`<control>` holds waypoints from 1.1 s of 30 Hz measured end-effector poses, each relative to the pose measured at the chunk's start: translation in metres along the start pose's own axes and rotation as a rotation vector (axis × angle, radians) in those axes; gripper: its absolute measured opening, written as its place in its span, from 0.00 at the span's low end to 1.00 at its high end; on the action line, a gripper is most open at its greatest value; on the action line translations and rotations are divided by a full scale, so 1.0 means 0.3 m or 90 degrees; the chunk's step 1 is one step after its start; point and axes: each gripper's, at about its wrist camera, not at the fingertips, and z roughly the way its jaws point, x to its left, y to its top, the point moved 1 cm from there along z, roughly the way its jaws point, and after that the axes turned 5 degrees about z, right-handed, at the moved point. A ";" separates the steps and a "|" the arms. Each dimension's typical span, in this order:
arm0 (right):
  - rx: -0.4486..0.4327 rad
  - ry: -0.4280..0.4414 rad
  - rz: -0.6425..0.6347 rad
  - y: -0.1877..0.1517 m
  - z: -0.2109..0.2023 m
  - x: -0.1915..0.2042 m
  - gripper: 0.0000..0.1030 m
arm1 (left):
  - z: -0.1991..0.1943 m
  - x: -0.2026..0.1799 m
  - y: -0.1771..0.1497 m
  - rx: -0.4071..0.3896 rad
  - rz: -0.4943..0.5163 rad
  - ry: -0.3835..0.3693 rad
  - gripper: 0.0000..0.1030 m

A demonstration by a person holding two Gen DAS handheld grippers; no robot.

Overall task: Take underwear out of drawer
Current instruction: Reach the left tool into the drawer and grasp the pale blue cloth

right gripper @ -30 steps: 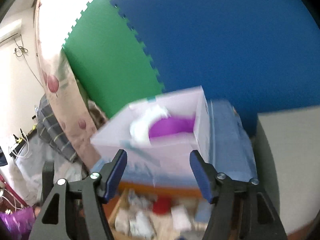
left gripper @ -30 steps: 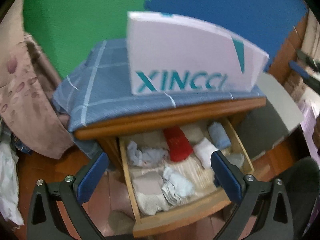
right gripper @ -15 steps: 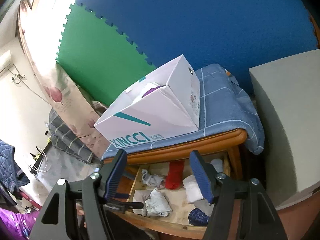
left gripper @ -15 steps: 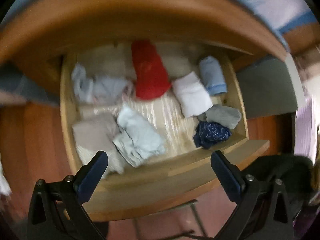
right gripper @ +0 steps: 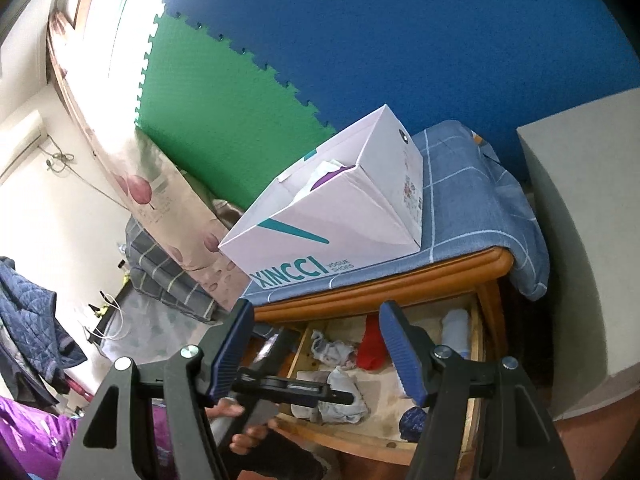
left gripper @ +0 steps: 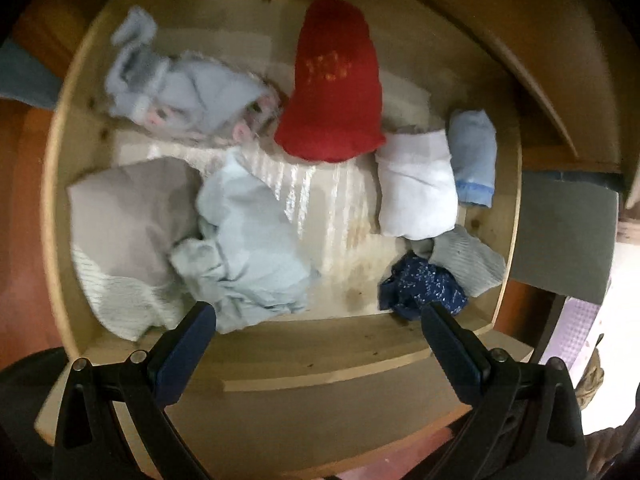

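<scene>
Underwear (left gripper: 252, 240) lies loose in the open drawer (left gripper: 320, 344), left gripper (left gripper: 316, 316) poised over it with jaws spread and empty, right gripper (right gripper: 316, 344) likewise spread and held back, so we judge one single piece should be pinched at a raised fold.

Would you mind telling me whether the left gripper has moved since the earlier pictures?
Yes. The left gripper has dropped toward the open drawer and tipped downward: the cabinet top and shoe box are gone from view, and the drawer now fills its view.
</scene>
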 end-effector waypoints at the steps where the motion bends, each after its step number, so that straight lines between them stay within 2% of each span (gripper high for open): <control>1: 0.001 0.006 0.007 0.002 -0.004 -0.007 0.65 | 0.015 -0.004 0.009 0.002 -0.006 -0.002 0.99; 11: 0.004 0.034 0.048 0.006 -0.018 -0.043 0.65 | 0.085 0.028 0.062 0.003 -0.079 0.040 0.99; 15: 0.012 0.037 0.048 0.004 -0.011 -0.041 0.65 | 0.110 0.030 0.073 0.012 -0.077 0.067 0.96; 17: 0.013 0.039 0.050 0.004 -0.011 -0.043 0.65 | 0.125 0.023 0.076 0.018 -0.065 0.100 0.82; 19: 0.014 0.038 0.054 0.004 -0.009 -0.047 0.65 | 0.128 0.022 0.078 0.016 -0.063 0.140 0.53; 21: 0.014 0.037 0.058 0.005 -0.008 -0.052 0.65 | 0.125 0.030 0.081 0.009 -0.057 0.168 0.37; 25: 0.011 0.033 0.068 0.007 -0.011 -0.065 0.65 | 0.095 0.046 0.065 -0.028 -0.046 0.142 0.27; 29: 0.005 0.020 0.071 0.006 -0.017 -0.071 0.65 | 0.055 0.037 0.016 -0.065 -0.035 0.115 0.26; 31: 0.005 0.012 0.075 0.006 -0.015 -0.079 0.65 | 0.012 0.009 -0.015 -0.100 -0.016 0.099 0.26; 33: 0.006 0.006 0.082 0.006 -0.013 -0.089 0.65 | -0.040 -0.011 -0.046 -0.133 0.007 0.104 0.26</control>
